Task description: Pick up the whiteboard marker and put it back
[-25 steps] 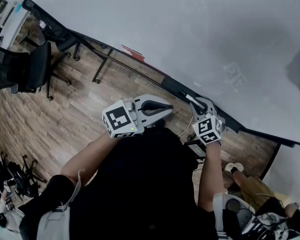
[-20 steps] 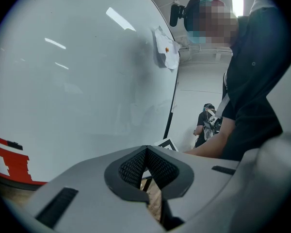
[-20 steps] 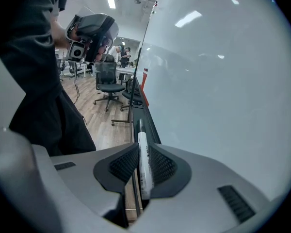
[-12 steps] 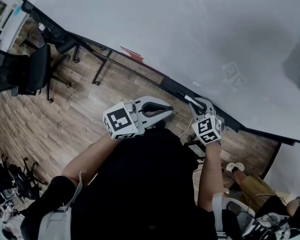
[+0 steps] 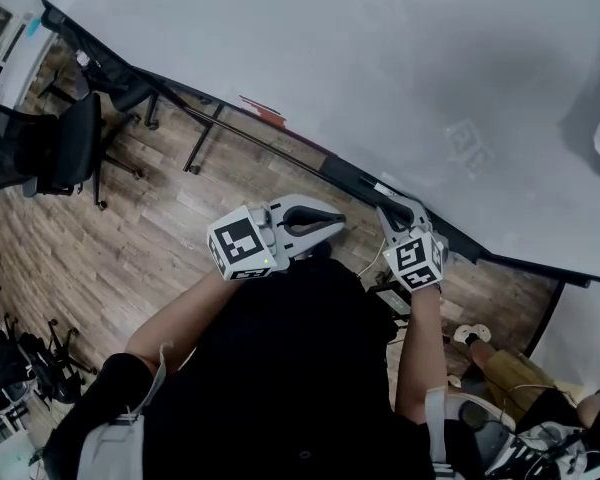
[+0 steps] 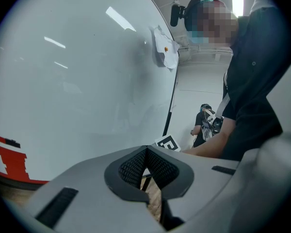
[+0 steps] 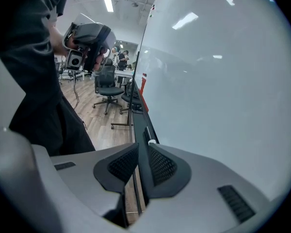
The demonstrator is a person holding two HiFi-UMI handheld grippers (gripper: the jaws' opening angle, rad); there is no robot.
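The whiteboard marker (image 5: 384,188) has a black body and a white band. It lies along the black tray (image 5: 346,172) under the whiteboard (image 5: 380,58). My right gripper (image 5: 391,209) is right at the tray, shut on the marker's near end. In the right gripper view the marker (image 7: 149,139) runs out past the right gripper (image 7: 142,149) along the tray (image 7: 137,114). My left gripper (image 5: 334,218) hangs left of it, off the tray, shut and empty. Its pads meet in the left gripper view (image 6: 146,152).
A red item (image 5: 265,110) sits on the tray further left. Black office chairs (image 5: 60,133) stand on the wood floor. A crumpled paper (image 6: 165,50) sticks to the board. Another person (image 6: 206,125) stands past the board's end.
My right gripper has carried the marker a little up and toward the board, so it now lies in line with the tray. The left gripper has barely moved.
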